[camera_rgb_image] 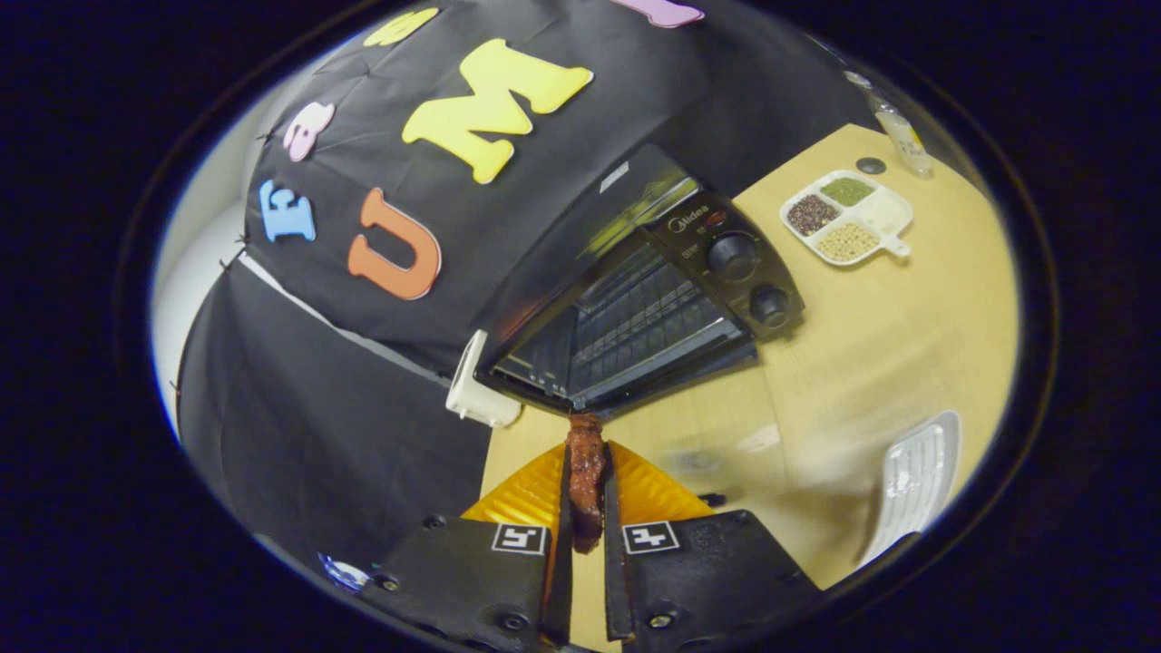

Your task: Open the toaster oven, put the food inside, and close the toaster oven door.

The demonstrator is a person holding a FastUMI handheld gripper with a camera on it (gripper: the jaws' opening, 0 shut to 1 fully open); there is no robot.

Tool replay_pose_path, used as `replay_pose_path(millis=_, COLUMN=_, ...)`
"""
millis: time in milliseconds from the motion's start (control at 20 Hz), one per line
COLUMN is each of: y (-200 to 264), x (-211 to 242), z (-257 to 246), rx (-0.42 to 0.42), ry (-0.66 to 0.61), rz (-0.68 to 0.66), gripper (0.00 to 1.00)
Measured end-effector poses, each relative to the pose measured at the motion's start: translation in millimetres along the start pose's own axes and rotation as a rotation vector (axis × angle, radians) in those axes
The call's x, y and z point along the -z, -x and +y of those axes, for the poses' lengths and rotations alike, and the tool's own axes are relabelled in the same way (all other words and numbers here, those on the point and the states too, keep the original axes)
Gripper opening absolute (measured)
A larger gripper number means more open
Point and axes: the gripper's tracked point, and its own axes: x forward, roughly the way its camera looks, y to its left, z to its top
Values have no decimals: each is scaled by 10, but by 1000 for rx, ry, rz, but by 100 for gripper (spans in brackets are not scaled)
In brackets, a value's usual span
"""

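The black toaster oven [689, 272] stands on the wooden table [871, 354] against the cloth wall, its door [671, 376] folded down and the wire rack [635, 322] showing inside. My gripper [586, 453] is shut on a reddish-brown strip of food [586, 472], which stands lengthwise between the two fingers. The strip's far end pokes out past the fingertips, just short of the lowered door's edge. The view is tilted, so the oven looks slanted.
A white compartment dish [884, 218] with beans and grains lies beyond the oven's knobs [733, 257]. A small bottle [902, 136] stands further back. A white ridged tray [916, 476] lies to the right of the fingers. A white object [476, 385] sits at the oven's left corner.
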Motion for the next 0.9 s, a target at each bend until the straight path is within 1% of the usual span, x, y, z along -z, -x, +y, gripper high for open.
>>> replay_pose_path(millis=100, y=-279, x=-51, z=29, rx=-6, ry=-56, rz=-80, gripper=17)
replay_pose_path(millis=200, y=-550, x=-124, z=33, rx=-10, ry=-150, rz=-157, gripper=18)
replay_pose_path(millis=350, y=-945, x=-282, z=40, rx=-26, ry=-254, rz=-287, gripper=17)
replay_pose_path(millis=450, y=-1165, x=-359, z=-13, rx=-9, ry=-310, rz=-353, gripper=17)
replay_pose_path(millis=700, y=-1562, x=-487, z=-94, rx=55, ry=-397, rz=-463, gripper=17)
replay_pose_path(millis=900, y=-1840, x=-483, z=-231, rx=109, ry=-404, rz=-469, gripper=18)
